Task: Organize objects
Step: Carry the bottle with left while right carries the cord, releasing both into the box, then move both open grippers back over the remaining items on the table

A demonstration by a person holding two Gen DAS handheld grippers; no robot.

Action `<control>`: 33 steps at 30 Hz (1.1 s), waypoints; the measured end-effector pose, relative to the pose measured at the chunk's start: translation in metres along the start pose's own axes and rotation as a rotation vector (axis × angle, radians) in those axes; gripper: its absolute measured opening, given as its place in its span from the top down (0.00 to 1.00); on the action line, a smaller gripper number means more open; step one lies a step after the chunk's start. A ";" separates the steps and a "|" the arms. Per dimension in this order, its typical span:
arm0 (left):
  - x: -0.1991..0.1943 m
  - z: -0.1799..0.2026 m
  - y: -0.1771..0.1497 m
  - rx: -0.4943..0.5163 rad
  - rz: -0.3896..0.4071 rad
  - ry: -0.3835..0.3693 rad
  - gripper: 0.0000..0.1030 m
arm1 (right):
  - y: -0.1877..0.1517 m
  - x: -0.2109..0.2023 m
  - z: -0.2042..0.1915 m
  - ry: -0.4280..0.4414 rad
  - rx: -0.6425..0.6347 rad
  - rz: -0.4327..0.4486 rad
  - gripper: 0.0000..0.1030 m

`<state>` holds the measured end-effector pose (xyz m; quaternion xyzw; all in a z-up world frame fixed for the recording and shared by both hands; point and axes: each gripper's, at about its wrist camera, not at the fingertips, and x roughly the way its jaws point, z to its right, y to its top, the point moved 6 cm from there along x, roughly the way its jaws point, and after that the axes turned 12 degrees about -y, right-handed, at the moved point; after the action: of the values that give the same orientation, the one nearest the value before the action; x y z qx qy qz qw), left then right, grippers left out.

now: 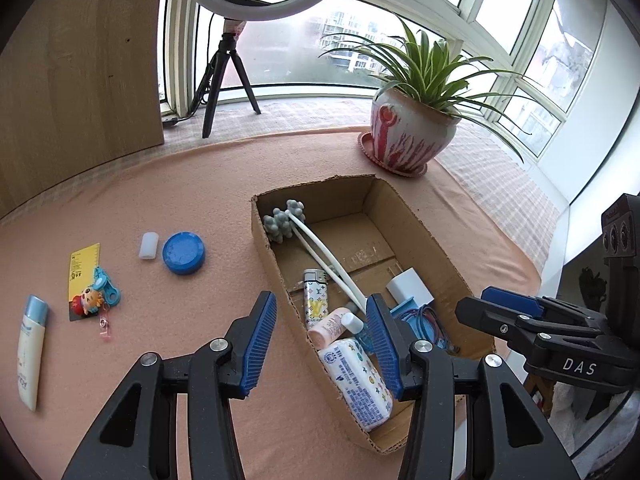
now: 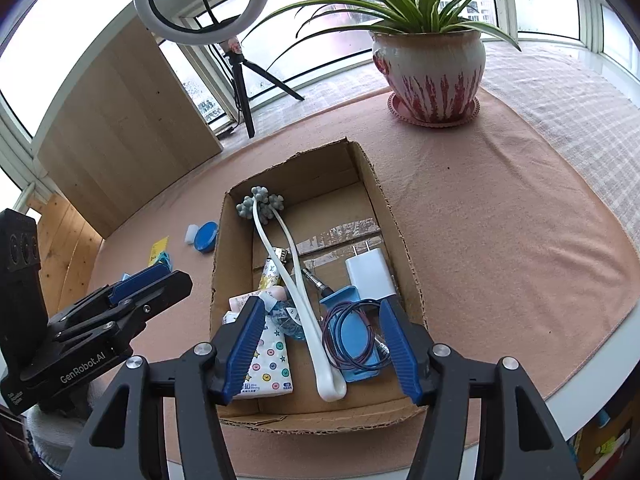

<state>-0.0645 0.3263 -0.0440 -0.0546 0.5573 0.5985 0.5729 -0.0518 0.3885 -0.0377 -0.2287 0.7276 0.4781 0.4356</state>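
An open cardboard box (image 1: 264,240) (image 2: 218,264) lies on the pink cloth. It holds a white two-armed massager (image 2: 298,300) with grey knobbed heads, a patterned lighter (image 1: 316,300), a pink bottle (image 1: 330,326), a tissue pack (image 1: 356,380), a white charger (image 2: 370,274) and a blue holder with a coiled cable (image 2: 354,334). My left gripper (image 1: 320,304) hangs open over the box's near left wall, with nothing pressed between its pads. My right gripper (image 2: 320,306) stands open above the cable and the massager handle. Left of the box lie a blue lid (image 1: 184,253), a white cap (image 1: 148,245), a cartoon badge reel on a yellow card (image 1: 86,280) and a cream tube (image 1: 30,356).
A potted spider plant (image 1: 412,132) stands behind the box. A ring light on a tripod (image 1: 230,80) is on the sill, beside a wooden panel (image 1: 80,60). The table's white edge (image 2: 592,384) runs close on the right.
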 end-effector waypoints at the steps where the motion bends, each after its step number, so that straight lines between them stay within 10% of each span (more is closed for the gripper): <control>1: -0.004 -0.002 0.000 0.002 0.004 0.010 0.51 | 0.000 0.000 -0.003 0.001 -0.005 0.001 0.46; 24: -0.086 -0.149 -0.052 -0.258 0.047 0.120 0.50 | -0.005 0.004 -0.118 0.023 -0.225 0.099 0.45; 33: -0.093 -0.210 -0.056 -0.352 0.039 0.114 0.51 | 0.016 0.041 -0.166 0.108 -0.253 -0.020 0.45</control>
<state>-0.1122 0.0993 -0.0904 -0.1768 0.4764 0.6938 0.5104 -0.1536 0.2508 -0.0377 -0.3144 0.6815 0.5486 0.3684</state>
